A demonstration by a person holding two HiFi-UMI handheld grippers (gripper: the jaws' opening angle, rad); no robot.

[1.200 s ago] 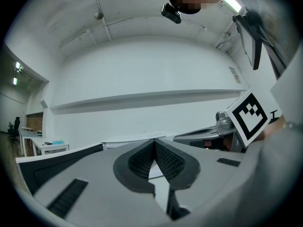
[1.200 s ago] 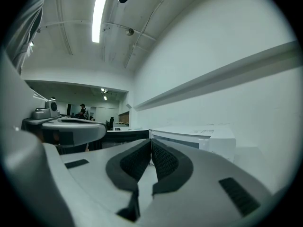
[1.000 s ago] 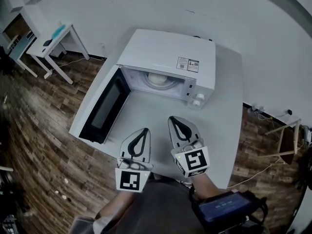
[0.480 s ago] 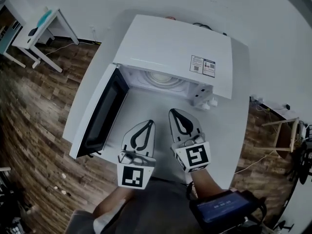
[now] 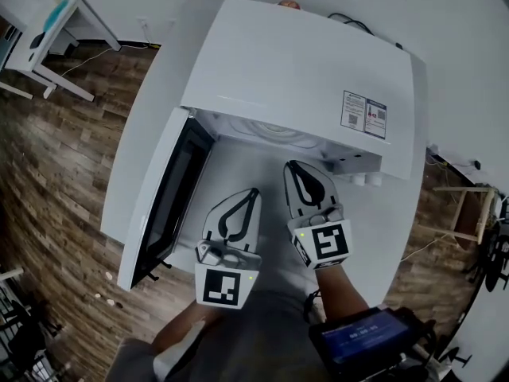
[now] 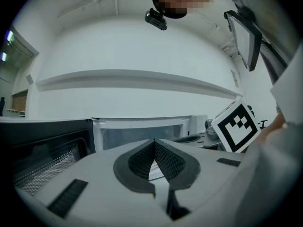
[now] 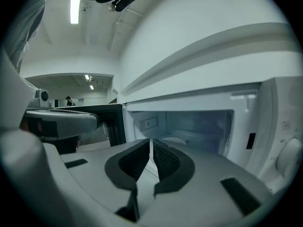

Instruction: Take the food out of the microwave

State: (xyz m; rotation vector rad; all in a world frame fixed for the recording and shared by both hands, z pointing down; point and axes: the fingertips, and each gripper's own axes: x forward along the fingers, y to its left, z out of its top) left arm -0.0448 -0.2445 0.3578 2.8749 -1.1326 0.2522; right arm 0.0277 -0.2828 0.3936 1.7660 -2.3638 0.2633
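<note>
Left gripper (image 5: 255,191): jaws closed, ribbed black pads meeting at the tips (image 6: 154,141), nothing between them. The body is a smooth grey teardrop shell with a black-and-white marker cube at the rear.

Right gripper (image 5: 291,165): jaws drawn together to a hairline slit (image 7: 151,141) and empty. It has the same grey shell and ribbed pads.

The two grippers hang side by side, close but apart, over a smooth white table (image 5: 362,237).

Straight ahead of both tips is the microwave (image 5: 294,62), a white box with a flat glossy top and its cavity open. On the cavity floor lies a pale, round, shallow dish (image 7: 174,139); from the head view only its ringed rim (image 5: 274,130) shows under the top edge. What food it holds cannot be made out.

Left of the left gripper, the door (image 5: 171,189) stands swung out, a dark glass panel backed by fine perforated mesh (image 6: 42,169).

Right of the right gripper are two round white knobs (image 5: 362,179).

Beyond the table is a floor (image 5: 56,173) of brown wood planks.
</note>
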